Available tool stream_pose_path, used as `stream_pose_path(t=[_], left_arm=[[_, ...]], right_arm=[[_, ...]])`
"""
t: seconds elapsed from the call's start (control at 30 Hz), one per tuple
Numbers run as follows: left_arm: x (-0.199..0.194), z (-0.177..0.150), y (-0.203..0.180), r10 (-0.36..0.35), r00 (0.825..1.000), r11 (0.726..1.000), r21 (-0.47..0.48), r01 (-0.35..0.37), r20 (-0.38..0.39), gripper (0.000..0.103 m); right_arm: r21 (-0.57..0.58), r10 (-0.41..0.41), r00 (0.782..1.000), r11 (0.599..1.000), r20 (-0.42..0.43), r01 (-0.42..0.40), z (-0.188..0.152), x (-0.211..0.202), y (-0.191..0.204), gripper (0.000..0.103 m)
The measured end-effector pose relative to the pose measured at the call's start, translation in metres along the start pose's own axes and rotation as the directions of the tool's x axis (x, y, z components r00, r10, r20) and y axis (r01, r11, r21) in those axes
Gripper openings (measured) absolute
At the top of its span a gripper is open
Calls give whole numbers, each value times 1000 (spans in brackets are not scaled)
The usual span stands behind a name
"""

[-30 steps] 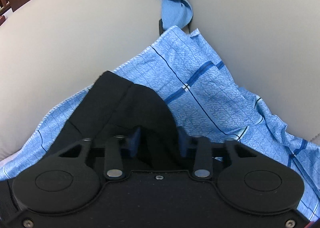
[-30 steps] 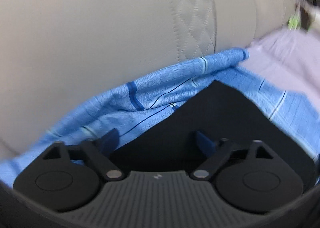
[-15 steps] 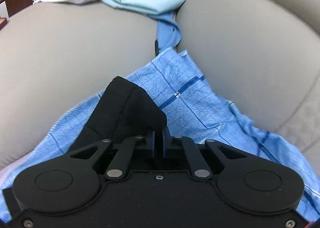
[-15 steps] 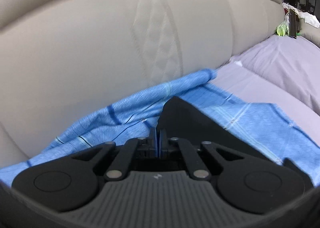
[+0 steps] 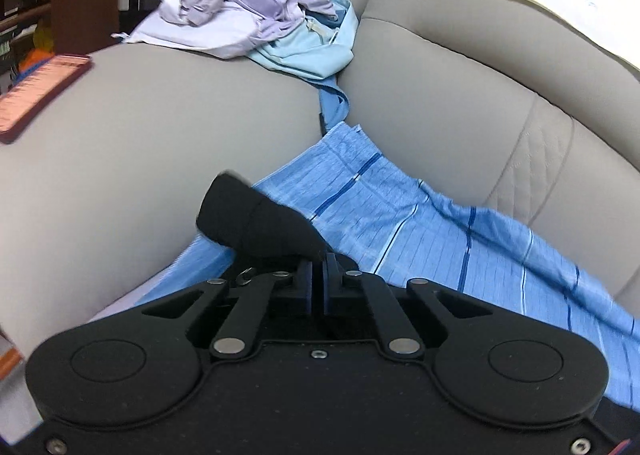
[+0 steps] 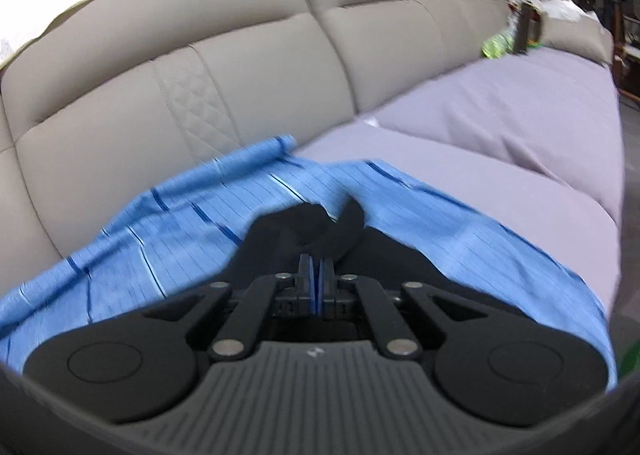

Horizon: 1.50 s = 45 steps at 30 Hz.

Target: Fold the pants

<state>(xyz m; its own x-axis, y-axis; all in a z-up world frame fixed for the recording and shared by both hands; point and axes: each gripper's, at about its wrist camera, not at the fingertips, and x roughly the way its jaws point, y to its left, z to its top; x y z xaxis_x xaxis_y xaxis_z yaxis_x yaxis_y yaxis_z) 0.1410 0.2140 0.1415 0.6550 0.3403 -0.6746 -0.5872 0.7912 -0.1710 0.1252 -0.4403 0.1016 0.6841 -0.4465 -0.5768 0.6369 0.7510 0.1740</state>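
Black pants [image 5: 260, 219] lie on a blue plaid cloth [image 5: 400, 215] on a beige sofa. My left gripper [image 5: 319, 271] is shut on a bunched fold of the black pants at their left end. In the right wrist view my right gripper [image 6: 316, 275] is shut on the black pants [image 6: 304, 231] at the other end, lifted a little above the blue plaid cloth [image 6: 180, 223]. The fabric between the fingers is mostly hidden by the gripper bodies.
A heap of lilac and light-blue clothes [image 5: 256, 15] lies on the sofa arm at the back. A red-edged flat box [image 5: 36, 91] sits at far left. The sofa backrest [image 6: 240, 67] rises behind. A lilac sheet [image 6: 500, 143] covers the seat to the right.
Both grippers closed on the black pants between one second ago and half a second ago. Since then both have lifted and pulled back, bunching the pants; more of the sofa shows.
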Motion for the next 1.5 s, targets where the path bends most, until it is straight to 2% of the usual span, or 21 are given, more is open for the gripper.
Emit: stream_pose_path(t=[0.13, 0.33, 0.5, 0.57, 0.63, 0.67, 0.77, 0.8, 0.83, 0.93, 0.97, 1.03, 1.1, 1.17, 1.27, 1.3, 1.37, 1.43, 1.5], left_arm=[[-14, -28, 21, 11, 999, 1000, 8, -11, -31, 5], [-20, -61, 52, 17, 996, 999, -28, -20, -91, 5], [-22, -81, 67, 80, 994, 997, 15, -79, -79, 5], [-21, -87, 70, 67, 993, 997, 36, -64, -95, 6], [-23, -91, 67, 59, 994, 996, 66, -53, -96, 9], [-24, -93, 65, 53, 994, 995, 86, -46, -91, 13], [-31, -94, 58, 27, 997, 992, 123, -18, -69, 25], [-34, -94, 56, 15, 998, 991, 136, -7, -59, 27], [-38, -93, 54, 7, 999, 988, 152, 0, -47, 33], [-54, -88, 52, 19, 1000, 982, 186, -21, 10, 40], [-59, -85, 52, 21, 999, 981, 191, -26, 27, 45], [-71, -79, 53, 20, 998, 980, 197, -33, 64, 53], [-79, -73, 52, 8, 995, 978, 205, -29, 103, 58], [-82, -69, 48, -8, 991, 974, 226, -22, 133, 65], [-70, -73, 40, -33, 989, 965, 263, -7, 147, 61], [-62, -76, 38, -49, 989, 963, 270, 10, 140, 59], [-46, -86, 35, -94, 990, 959, 278, 61, 109, 41], [-29, -98, 33, -99, 992, 953, 295, 71, 82, 35], [-13, -112, 31, -62, 996, 943, 330, 39, 61, 33]], right_arm=[[47, -21, 1000, 999, -17, 22, -23, -14, -29, 3], [64, -53, 999, 996, -8, 54, -43, -33, -55, 3], [41, -166, 985, 986, 37, 164, -49, -42, -69, 2], [45, -140, 990, 989, 28, 138, -50, -44, -76, 2], [49, -79, 997, 996, 22, 78, -50, -46, -78, 4], [43, -45, 999, 998, 22, 44, -51, -47, -75, 12], [-21, 77, 997, 997, 30, -77, -59, -54, -53, 24], [-48, 122, 992, 992, 26, -121, -63, -55, -42, 46], [-73, 169, 985, 983, 19, -167, -69, -58, -31, 56], [-171, 326, 945, 930, -28, -326, -90, -67, 14, 60], [-202, 369, 928, 907, -44, -370, -98, -71, 31, 61], [-252, 463, 881, 846, -93, -471, -118, -80, 68, 64], [-282, 543, 827, 779, -144, -560, -138, -89, 103, 67], [-322, 592, 782, 714, -196, -622, -159, -98, 136, 69], [-384, 624, 741, 638, -249, -667, -190, -110, 179, 69], [-400, 632, 730, 618, -260, -677, -198, -113, 188, 69], [-449, 636, 722, 580, -272, -680, -217, -121, 205, 69], [-528, 614, 745, 556, -261, -643, -238, -131, 215, 69], [-588, 591, 764, 532, -257, -609, -256, -137, 215, 69]])
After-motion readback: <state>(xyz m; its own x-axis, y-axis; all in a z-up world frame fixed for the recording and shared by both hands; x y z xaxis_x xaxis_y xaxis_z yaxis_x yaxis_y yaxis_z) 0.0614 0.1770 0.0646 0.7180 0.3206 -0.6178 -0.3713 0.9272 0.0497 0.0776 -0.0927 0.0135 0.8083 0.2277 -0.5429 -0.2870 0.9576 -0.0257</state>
